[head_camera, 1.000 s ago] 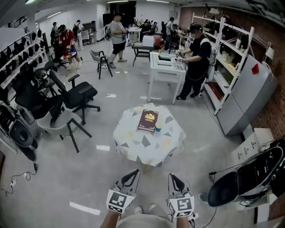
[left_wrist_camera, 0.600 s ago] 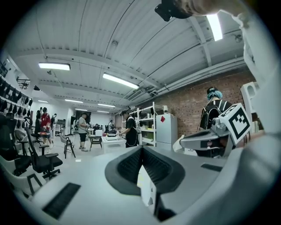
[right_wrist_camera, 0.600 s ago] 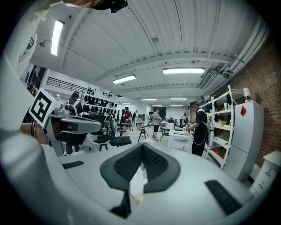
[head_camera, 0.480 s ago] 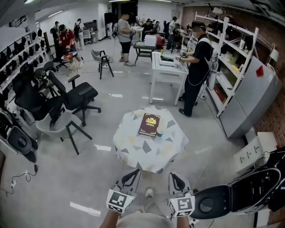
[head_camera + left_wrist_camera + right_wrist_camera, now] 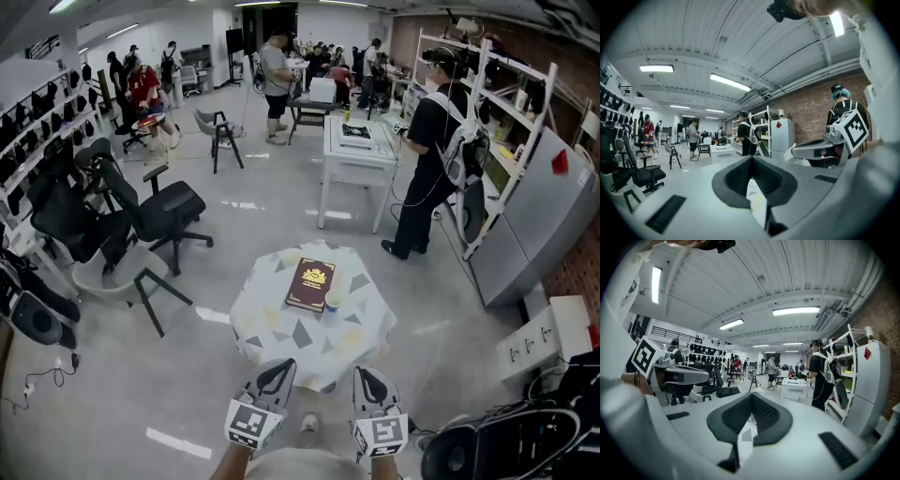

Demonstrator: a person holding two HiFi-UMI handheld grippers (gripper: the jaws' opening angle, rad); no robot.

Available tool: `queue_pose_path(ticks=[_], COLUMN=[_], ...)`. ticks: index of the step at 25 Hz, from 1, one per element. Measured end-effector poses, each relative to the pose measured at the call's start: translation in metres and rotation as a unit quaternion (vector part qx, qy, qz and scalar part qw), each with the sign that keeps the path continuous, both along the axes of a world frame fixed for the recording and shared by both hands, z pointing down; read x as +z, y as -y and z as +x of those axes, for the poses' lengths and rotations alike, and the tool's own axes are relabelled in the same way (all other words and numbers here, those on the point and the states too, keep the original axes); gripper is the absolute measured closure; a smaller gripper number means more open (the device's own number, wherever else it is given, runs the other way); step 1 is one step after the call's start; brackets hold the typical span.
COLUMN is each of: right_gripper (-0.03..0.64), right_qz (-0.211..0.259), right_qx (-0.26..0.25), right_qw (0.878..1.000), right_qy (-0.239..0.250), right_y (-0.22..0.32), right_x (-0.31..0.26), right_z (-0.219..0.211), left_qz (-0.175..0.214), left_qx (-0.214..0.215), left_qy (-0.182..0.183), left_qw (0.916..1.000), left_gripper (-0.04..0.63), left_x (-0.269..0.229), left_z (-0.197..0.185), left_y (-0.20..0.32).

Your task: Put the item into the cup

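— Where is the cup?
— The small pale cup (image 5: 332, 302) stands on the round worktop (image 5: 281, 330), which has a white cloth with grey triangles. It is just beside the right edge of a dark red hardback book (image 5: 310, 283) that lies flat near the middle.
— And the item to go in it?
— Too small to make out from the head view.
— The grippers?
— Both are low and near the person, well apart from the worktop, over the grey floor (image 5: 141, 375). The left gripper (image 5: 279, 367) has its black ribbed fingers (image 5: 736, 176) pressed together at the tips, nothing between them. The right gripper (image 5: 366, 375) is the same: fingers (image 5: 733, 416) meeting, empty.
— And around?
— A black office chair (image 5: 164, 202) is left of the worktop, and beyond it a person in black (image 5: 427, 141) stands at a white desk (image 5: 354, 150)
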State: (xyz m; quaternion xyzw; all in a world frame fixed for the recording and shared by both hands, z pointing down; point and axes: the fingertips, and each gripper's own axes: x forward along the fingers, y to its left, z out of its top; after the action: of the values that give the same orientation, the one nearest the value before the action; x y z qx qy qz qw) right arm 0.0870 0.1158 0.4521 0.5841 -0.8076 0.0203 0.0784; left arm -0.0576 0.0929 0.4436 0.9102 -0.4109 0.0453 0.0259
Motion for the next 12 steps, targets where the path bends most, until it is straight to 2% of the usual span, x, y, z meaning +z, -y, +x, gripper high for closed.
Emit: queue_pose_path(ticks=[12], right_gripper=[0.612], right_qz=[0.001], right_qx=[-0.038], right_qw=[0.999], right_qy=[0.02], right_y=[0.078], right_x=[0.002], right_z=[0.032], left_qz=[-0.002], left_qx=[-0.036], left_qy=[0.005], left_qw=[0.9993], left_gripper=[0.583], left_x=[-0.006], left_z=[0.033], left_y=[0.067])
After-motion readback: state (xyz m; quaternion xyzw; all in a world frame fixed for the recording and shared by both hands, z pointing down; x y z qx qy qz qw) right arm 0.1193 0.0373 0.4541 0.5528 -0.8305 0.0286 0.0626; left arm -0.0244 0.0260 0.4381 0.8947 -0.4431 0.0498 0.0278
